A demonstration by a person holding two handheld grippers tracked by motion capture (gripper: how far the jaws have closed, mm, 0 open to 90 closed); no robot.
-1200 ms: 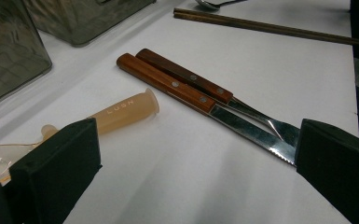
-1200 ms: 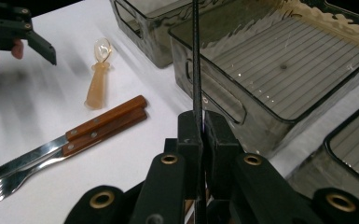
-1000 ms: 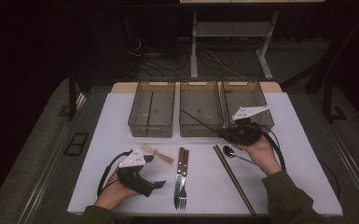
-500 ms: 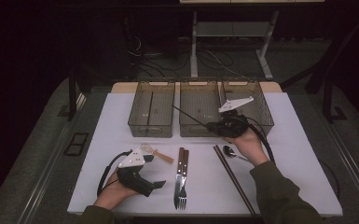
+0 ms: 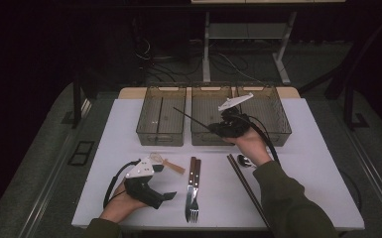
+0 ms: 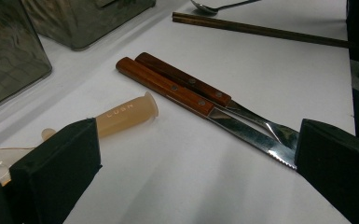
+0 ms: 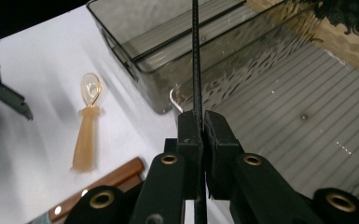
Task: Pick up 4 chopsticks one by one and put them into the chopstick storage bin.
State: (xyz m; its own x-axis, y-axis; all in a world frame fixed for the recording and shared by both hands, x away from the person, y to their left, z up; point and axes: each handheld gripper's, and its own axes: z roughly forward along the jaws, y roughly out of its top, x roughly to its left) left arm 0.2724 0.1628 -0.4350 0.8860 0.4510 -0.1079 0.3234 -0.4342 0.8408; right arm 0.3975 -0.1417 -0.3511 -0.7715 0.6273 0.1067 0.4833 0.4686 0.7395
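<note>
At the left of the table (image 5: 317,148), the left gripper (image 5: 171,196) rests on the surface with its jaws wide apart and nothing between them. Just beside it lie a small whisk (image 5: 163,161), then a knife (image 5: 190,183) and a fork (image 5: 196,191) side by side. Further right, the right gripper (image 5: 212,130) is clenched on 1 black chopstick (image 5: 191,117), held above the middle bin (image 5: 213,89). Another chopstick (image 5: 245,186) lies on the table.

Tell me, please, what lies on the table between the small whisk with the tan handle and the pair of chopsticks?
A wooden-handled knife and fork lie side by side between the whisk and the chopsticks, as the high view shows.
</note>
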